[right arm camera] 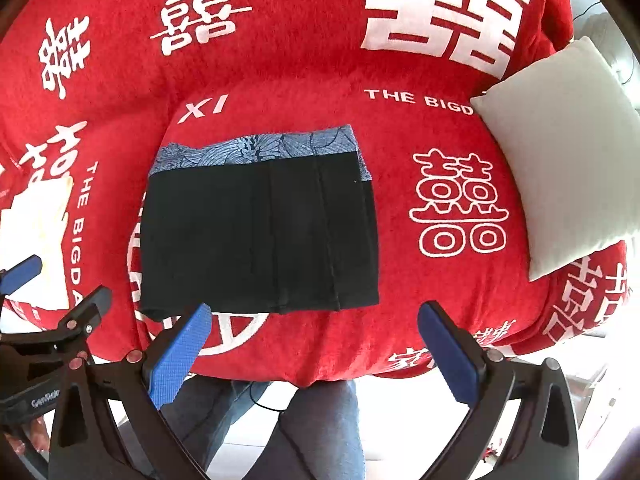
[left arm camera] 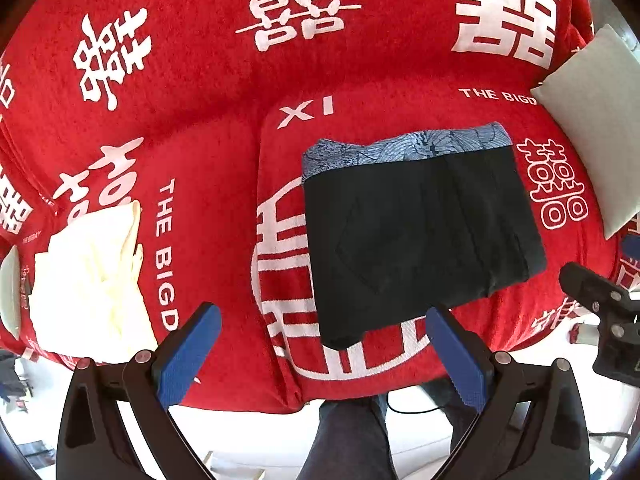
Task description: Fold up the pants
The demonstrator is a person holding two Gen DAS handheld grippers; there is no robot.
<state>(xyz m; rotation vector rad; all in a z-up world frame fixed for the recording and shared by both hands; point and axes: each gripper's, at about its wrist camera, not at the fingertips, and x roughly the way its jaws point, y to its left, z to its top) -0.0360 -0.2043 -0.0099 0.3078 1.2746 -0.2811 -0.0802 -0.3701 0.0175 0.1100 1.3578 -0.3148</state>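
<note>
Broadly, a red blanket point(right arm camera: 304, 64) printed with white characters covered a sofa, and on its seat lay the black pants point(right arm camera: 260, 236), already folded down to a compact rectangle, with a blue patterned cloth point(right arm camera: 264, 144) showing along their far edge. A white cushion point(right arm camera: 560, 152) leaned at the right end of the sofa, and a cream garment point(left arm camera: 92, 280) lay heaped at the left end, well apart from the pants. The pants' long axis ran left to right across the seat, their near edge close to the sofa front. Both grippers hung above that front edge: the left gripper point(left arm camera: 324, 348) had the pants ahead and somewhat right of its fingers, while the right gripper point(right arm camera: 314, 346) had them ahead and to the left. Both sets of blue-padded fingers point(right arm camera: 180, 352) stood spread wide, holding nothing. Judging by this, either hand was about equally near, and any further fold would start from the near edge or a short end
</note>
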